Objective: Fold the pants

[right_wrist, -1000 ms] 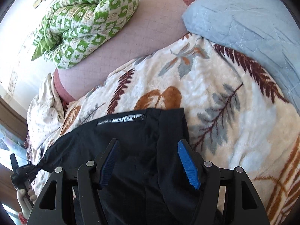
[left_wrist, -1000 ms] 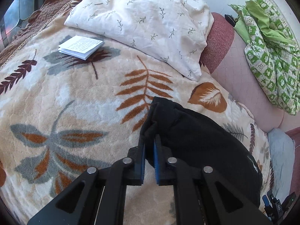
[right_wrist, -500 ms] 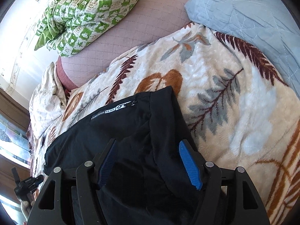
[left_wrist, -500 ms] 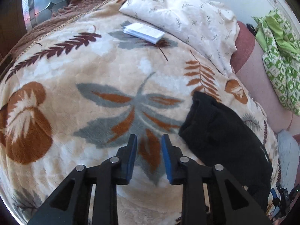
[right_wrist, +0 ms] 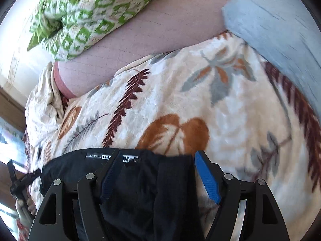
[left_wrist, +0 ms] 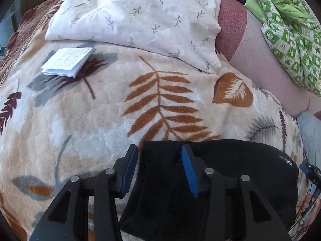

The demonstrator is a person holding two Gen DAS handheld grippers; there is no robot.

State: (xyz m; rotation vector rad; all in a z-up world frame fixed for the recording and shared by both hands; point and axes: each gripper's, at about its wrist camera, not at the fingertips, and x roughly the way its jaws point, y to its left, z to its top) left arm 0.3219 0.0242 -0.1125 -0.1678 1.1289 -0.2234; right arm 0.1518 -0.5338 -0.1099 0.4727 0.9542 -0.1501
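Observation:
The black pants (left_wrist: pixel 230 180) lie folded on a beige blanket with a leaf pattern (left_wrist: pixel 100 110). My left gripper (left_wrist: pixel 159 168) is open, its blue-padded fingers straddling one end of the pants. In the right wrist view the pants (right_wrist: pixel 140 190) fill the bottom, with a white label near the top edge. My right gripper (right_wrist: pixel 156 176) is open wide over the other end; the cloth lies between and over the left finger.
A white pillow with a sprig print (left_wrist: pixel 136 16) lies at the back, a small white booklet (left_wrist: pixel 67 62) in front of it. A green-and-white quilt (right_wrist: pixel 84 14) sits on a pink cover. A light blue pillow (right_wrist: pixel 276 32) lies right.
The left gripper was shut on the pants' edge, let go and swung off left, then came back over the pants with fingers open wider. The right gripper stayed open and drew back slightly.

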